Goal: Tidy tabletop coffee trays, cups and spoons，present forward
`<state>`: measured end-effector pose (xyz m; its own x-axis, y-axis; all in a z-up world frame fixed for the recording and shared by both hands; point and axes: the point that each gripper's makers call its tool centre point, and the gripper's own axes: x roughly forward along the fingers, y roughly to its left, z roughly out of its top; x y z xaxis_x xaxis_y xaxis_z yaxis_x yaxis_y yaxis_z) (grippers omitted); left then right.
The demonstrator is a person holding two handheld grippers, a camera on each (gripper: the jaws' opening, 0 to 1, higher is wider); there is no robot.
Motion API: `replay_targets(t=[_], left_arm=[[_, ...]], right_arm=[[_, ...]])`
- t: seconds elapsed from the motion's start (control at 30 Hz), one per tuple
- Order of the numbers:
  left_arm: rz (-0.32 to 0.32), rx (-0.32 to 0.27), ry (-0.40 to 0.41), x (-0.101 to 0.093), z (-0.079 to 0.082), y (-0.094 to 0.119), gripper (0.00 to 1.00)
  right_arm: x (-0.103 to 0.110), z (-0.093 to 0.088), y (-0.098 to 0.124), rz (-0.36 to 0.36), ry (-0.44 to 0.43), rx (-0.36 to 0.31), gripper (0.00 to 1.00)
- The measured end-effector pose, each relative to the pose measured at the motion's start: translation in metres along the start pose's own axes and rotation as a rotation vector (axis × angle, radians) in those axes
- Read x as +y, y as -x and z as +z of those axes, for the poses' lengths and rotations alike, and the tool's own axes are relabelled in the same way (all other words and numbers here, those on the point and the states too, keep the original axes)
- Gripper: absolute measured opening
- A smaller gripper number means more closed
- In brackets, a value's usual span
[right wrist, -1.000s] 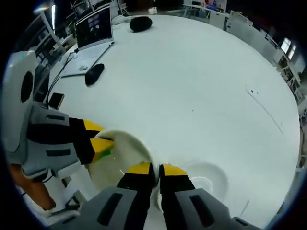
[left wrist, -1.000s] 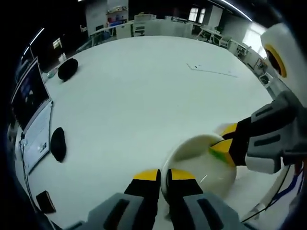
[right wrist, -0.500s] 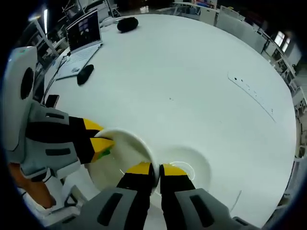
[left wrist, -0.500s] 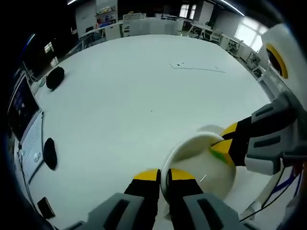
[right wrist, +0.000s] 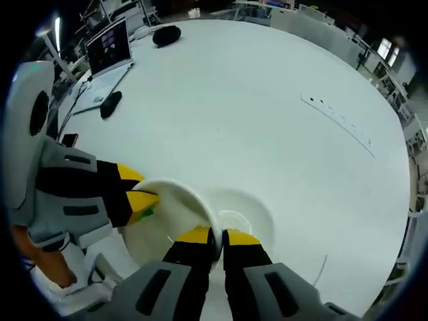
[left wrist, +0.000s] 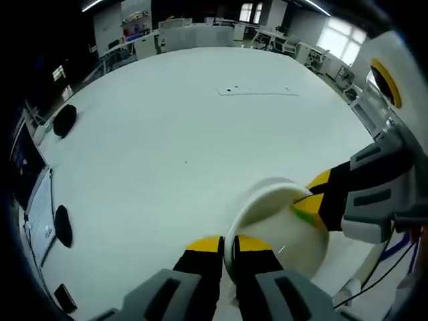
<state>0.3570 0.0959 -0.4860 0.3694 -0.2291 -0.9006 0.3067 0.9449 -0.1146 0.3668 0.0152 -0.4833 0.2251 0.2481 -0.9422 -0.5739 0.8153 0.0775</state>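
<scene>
Right now my left gripper (left wrist: 228, 246) has its yellow-tipped jaws pinched onto the near rim of a white saucer (left wrist: 281, 224), one jaw on each side of the rim. In the left gripper view my right gripper (left wrist: 309, 199) comes in from the right and clamps the saucer's far edge, with a green patch showing at its lower tip. In the right gripper view the same hold shows from the other side: my right gripper (right wrist: 212, 235) is closed on the saucer's rim (right wrist: 175, 200), and my left gripper (right wrist: 137, 190) bites the opposite edge from the left.

Just beyond the saucer in the right gripper view sits a second white dish (right wrist: 242, 215) on the white table (right wrist: 254, 114); the held saucer overlaps its near edge, though I cannot tell whether they touch.

Farther out, an open laptop (right wrist: 100, 60) stands near the table's far left edge, with a black mouse (right wrist: 110, 103) beside it, a dark phone (right wrist: 68, 140) nearer me, and a black rounded object (right wrist: 166, 35) well beyond. A thin strip with small dots (right wrist: 338, 120) lies on the table to the right. A person's hand (right wrist: 43, 264) shows at lower left.
</scene>
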Motion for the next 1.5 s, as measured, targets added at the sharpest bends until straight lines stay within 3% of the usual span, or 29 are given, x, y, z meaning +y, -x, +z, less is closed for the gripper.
replay_targets(t=[0.3,0.8,1.0,1.5], left_arm=[[-0.015,0.032,-0.031,-0.023,-0.006,-0.005,0.08],[-0.025,0.055,-0.065,-0.044,-0.008,-0.017,0.09],[-0.027,0.081,-0.071,-0.046,-0.009,-0.028,0.08],[-0.007,0.068,-0.083,-0.044,-0.008,-0.040,0.08]], right_arm=[[-0.012,-0.018,0.002,-0.004,-0.019,0.019,0.07],[-0.026,-0.037,-0.002,0.002,-0.047,0.044,0.07],[-0.029,-0.044,-0.010,0.015,-0.063,0.067,0.07],[-0.036,-0.046,-0.023,0.029,-0.076,0.080,0.07]])
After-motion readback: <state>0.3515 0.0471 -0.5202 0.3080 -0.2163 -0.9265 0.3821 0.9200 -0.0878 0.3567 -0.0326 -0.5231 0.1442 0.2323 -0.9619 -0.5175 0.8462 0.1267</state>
